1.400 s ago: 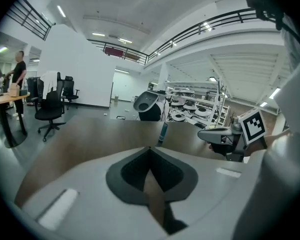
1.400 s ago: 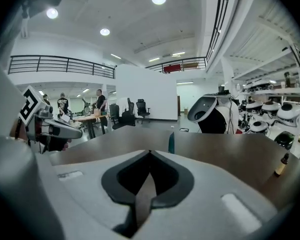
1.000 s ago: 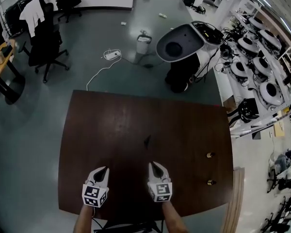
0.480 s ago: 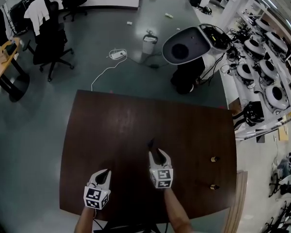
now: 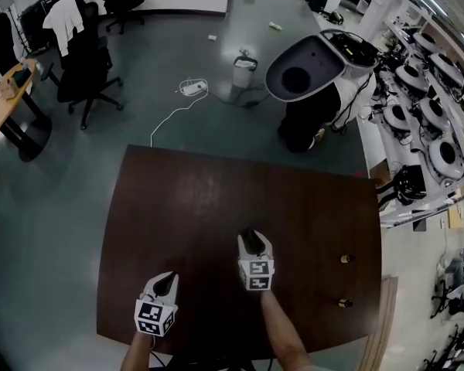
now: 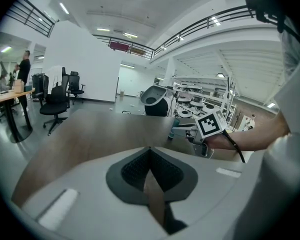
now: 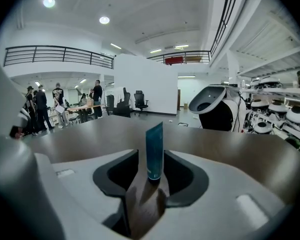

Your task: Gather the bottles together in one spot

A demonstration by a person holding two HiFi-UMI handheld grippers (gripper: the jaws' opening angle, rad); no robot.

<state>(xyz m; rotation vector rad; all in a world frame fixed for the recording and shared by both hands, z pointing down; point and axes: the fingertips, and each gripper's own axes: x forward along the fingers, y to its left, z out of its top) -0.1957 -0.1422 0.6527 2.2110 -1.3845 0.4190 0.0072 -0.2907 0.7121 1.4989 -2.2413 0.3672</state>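
**Dark counter, three small things on it**

The dark brown wooden counter (image 5: 185, 222) fills the lower middle of the head view. Close to its right edge sit two small bottles, apart from each other: the upper bottle (image 5: 346, 259) and, below it in the frame, the lower bottle (image 5: 341, 303). Near the counter's middle a teal tube (image 7: 154, 151) stands upright on its cap.

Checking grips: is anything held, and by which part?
Nothing held. Right gripper, jaws just opening, flanks the upright teal plastic tube; left gripper shut, empty.
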